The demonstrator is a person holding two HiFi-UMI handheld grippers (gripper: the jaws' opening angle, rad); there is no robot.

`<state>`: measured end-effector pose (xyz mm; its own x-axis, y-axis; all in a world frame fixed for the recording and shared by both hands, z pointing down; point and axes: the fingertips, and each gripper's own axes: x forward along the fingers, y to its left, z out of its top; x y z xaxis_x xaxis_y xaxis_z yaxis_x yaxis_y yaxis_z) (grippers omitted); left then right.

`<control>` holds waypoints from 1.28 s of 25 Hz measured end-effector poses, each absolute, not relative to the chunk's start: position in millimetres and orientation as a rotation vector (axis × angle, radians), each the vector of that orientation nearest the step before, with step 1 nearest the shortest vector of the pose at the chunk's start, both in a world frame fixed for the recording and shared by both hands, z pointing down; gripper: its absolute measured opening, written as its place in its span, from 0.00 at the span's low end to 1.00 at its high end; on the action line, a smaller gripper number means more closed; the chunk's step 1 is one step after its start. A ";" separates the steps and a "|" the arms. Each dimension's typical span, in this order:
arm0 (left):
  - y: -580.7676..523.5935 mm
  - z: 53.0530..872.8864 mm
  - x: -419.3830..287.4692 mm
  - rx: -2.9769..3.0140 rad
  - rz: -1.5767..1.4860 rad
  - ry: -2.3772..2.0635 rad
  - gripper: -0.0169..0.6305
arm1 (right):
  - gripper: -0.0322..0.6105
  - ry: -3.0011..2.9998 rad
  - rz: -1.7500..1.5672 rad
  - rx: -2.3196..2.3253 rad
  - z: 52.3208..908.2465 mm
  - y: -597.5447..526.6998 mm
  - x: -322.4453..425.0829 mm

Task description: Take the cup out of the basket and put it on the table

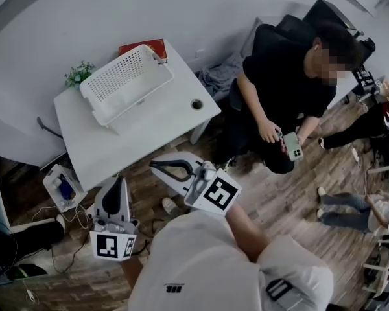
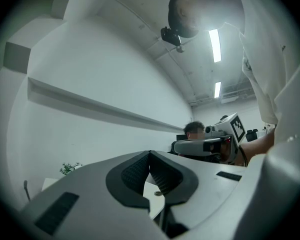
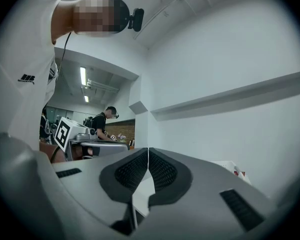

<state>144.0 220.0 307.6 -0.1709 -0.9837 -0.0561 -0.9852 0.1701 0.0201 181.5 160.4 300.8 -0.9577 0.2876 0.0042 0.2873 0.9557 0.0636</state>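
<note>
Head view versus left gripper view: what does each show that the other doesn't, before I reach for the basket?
Head view only: the white basket on the table, with a red book behind it; no cup is visible. Left gripper view only: the left gripper with jaws closed on nothing, plus the ceiling lights. Both: the right gripper, the plant and the table's round cable hole.

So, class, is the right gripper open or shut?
Shut. The right gripper shows its two dark pads pressed together in its own view, nothing between them.
</note>
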 end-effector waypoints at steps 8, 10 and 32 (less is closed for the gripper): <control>202.9 309.1 125.3 -2.041 0.103 2.369 0.04 | 0.07 3.122 0.095 0.436 301.9 146.7 165.5; 196.3 313.4 119.6 -2.042 0.107 2.385 0.04 | 0.07 3.129 0.104 0.455 304.9 140.4 159.7; 133.5 321.7 61.7 -1.870 0.012 2.587 0.04 | 0.07 3.107 0.126 0.750 321.3 67.1 102.5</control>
<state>61.7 133.5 321.7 -0.3130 -0.9491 0.0366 -0.9487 0.3142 0.0357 102.5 67.1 321.3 -0.8885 0.4529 0.0739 0.4574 0.8870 0.0633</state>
